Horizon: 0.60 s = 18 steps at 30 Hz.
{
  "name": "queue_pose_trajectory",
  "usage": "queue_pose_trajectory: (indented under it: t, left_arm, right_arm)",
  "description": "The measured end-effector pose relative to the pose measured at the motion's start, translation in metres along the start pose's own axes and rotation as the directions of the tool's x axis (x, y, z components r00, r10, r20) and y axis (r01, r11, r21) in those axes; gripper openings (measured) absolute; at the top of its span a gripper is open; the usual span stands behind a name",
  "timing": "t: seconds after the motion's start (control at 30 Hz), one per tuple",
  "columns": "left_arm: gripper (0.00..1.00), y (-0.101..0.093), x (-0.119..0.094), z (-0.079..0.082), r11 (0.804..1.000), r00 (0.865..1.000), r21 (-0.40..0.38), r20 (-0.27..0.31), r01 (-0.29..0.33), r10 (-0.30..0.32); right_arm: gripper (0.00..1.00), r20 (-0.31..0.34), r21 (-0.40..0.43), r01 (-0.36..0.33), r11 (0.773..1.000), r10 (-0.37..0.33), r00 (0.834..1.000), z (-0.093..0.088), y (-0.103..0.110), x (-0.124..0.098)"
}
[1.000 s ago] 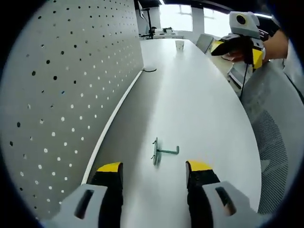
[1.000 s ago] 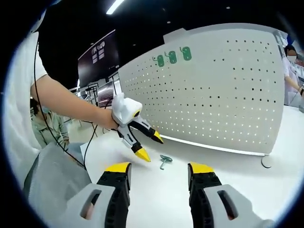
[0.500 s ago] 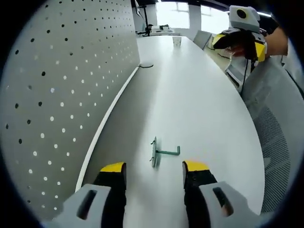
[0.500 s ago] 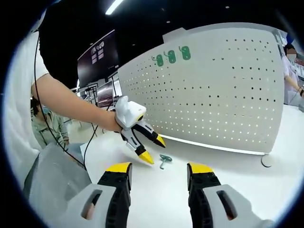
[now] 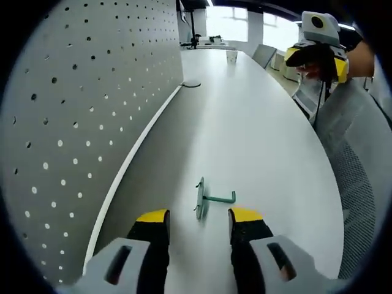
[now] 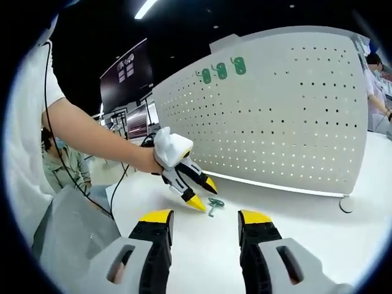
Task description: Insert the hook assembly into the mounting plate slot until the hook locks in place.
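Your left gripper (image 6: pixel 203 193) sits low with its fingers (image 5: pixel 153 216) spread apart, and your right gripper (image 6: pixel 204 215) hangs back, fingers parted too.

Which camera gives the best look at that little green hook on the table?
The left gripper view: the hook lies close ahead of the left claw, its plate and prong clear. In the right gripper view the hook is small and far, beside the left claw.

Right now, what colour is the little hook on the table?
Green; the hook shows best in the left gripper view.
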<state>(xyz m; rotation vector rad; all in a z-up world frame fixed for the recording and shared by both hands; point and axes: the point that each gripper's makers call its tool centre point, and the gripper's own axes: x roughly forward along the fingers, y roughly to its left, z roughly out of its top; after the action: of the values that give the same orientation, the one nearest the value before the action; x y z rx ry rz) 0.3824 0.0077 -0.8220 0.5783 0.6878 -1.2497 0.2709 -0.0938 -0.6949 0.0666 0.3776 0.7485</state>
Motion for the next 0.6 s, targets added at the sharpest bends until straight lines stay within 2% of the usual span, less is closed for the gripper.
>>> queue_pose_trajectory:
  t: [0.1, 0.17, 0.43, 0.6]
  left_arm:
    - [0.34, 0.0021, 0.0008, 0.0010, 0.999, 1.000, 0.032, -0.002, -0.010, 0.010]
    - [0.31, 0.0037, 0.0019, 0.0005, 1.000, 1.000, 0.021, -0.010, -0.015, 0.015]
    - [0.31, 0.0009, 0.0061, 0.0011, 1.000, 1.000, 0.012, -0.008, -0.002, 0.002]
    - [0.24, -0.0018, 0.0076, 0.0017, 1.000, 1.000, 0.002, -0.011, 0.015, -0.015]
  right_arm:
    - [0.38, -0.006, 0.001, 0.007, 1.000, -0.007, 1.000, -0.0010, -0.0019, -0.0011]
    - [0.37, 0.000, 0.004, 0.012, 1.000, -0.012, 1.000, 0.0001, -0.0028, -0.0025]
    - [0.37, 0.007, 0.017, 0.019, 1.000, -0.019, 1.000, 0.0009, -0.0047, -0.0043]
    - [0.36, 0.007, 0.020, 0.020, 1.000, -0.020, 1.000, 0.0012, -0.0044, -0.0047]
